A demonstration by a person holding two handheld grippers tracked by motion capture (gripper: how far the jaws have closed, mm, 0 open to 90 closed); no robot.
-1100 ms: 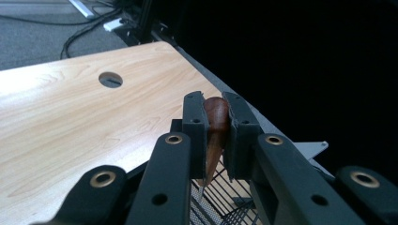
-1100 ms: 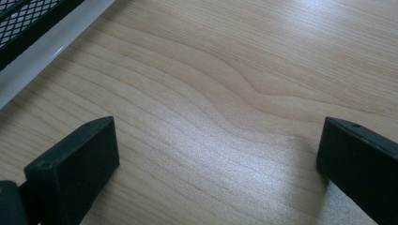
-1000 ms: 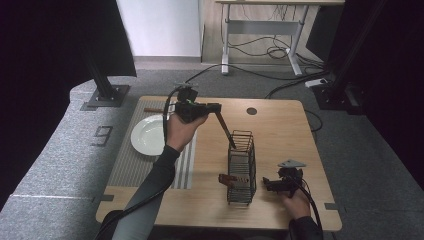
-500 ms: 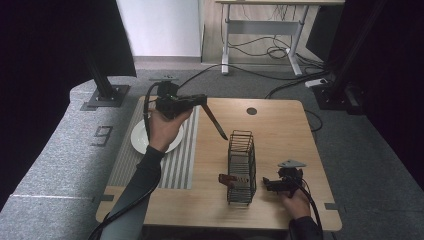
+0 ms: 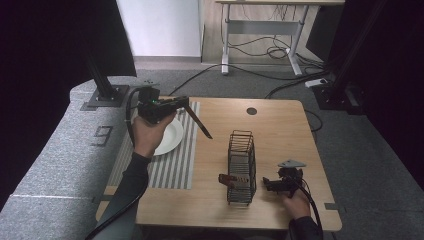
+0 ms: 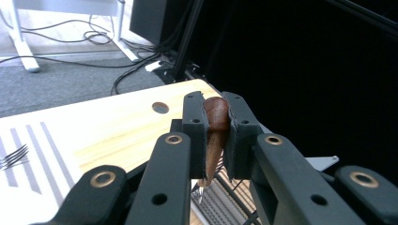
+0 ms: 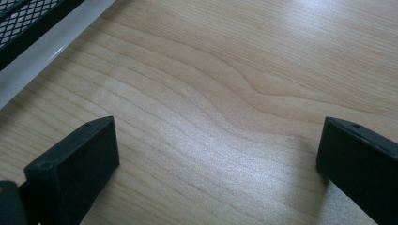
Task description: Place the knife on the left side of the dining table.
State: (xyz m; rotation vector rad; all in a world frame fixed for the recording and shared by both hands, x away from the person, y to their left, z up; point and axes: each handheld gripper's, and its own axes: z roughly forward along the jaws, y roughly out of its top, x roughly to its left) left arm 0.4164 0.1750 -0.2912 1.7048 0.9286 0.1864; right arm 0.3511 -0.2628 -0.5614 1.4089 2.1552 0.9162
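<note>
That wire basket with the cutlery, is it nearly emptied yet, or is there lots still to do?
Partly. A fork already lies on the striped mat beside the white plate. In hand: the left gripper is shut on a brown-handled utensil, held above the mat. Left: setting it down, and at least one more brown-handled piece sticks out of the wire basket. The right gripper rests open on the table.

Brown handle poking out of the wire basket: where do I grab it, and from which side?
Grip the brown handle by its free end, coming from the wire basket on its left in the high view: it juts out there, roughly level, and wire seems to cage the rest.
</note>
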